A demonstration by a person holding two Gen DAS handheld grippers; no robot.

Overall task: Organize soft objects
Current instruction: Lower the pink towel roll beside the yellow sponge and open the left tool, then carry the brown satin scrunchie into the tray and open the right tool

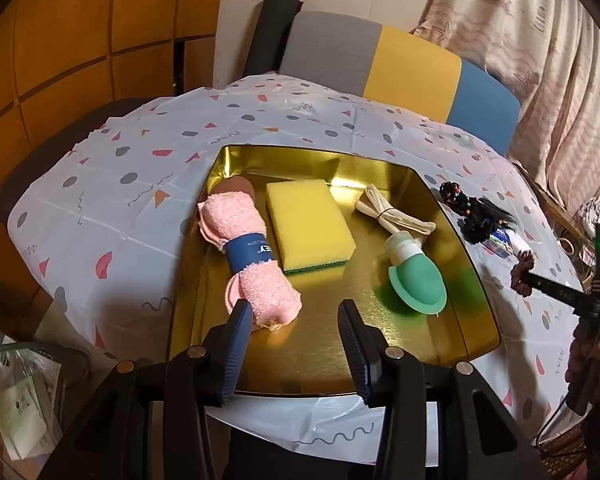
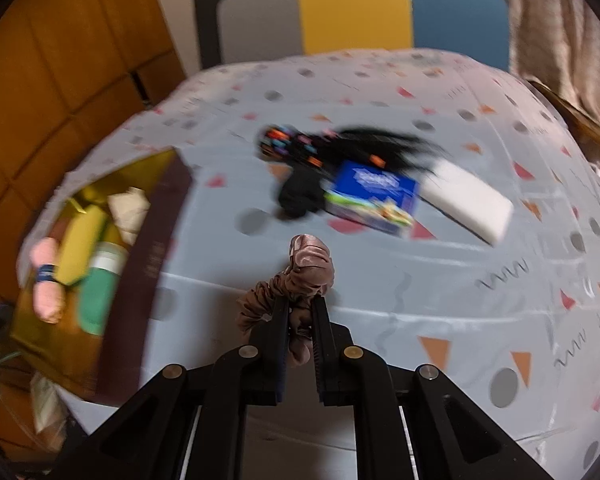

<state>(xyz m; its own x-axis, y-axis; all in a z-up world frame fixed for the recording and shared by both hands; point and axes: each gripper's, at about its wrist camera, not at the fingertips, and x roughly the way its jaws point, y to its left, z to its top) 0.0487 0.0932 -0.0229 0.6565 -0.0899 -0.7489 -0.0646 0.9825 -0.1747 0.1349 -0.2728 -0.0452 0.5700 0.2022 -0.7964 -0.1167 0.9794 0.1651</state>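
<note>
A gold tray point(image 1: 380, 344) holds a rolled pink towel point(image 1: 248, 264) with a blue band, a yellow sponge point(image 1: 310, 226), a cream cord bundle point(image 1: 392, 212) and a green squeeze bottle point(image 1: 414, 280). My left gripper point(image 1: 294, 314) hangs open over the tray's near side; its left finger is by the towel's end and nothing is between the jaws. My right gripper point(image 2: 301, 308) is shut on a mauve scrunchie point(image 2: 310, 266), held above the tablecloth to the right of the tray point(image 2: 140, 248). From the left wrist, that scrunchie point(image 1: 521, 270) shows beyond the tray's right rim.
On the patterned tablecloth point(image 2: 440, 300) right of the tray lie a black beaded hair piece point(image 2: 340, 144), a black soft item point(image 2: 300, 196), a blue box point(image 2: 374, 196) and a white block point(image 2: 468, 204). A chair back point(image 1: 412, 68) stands behind the table. Clutter sits on the floor point(image 1: 20, 400) at the left.
</note>
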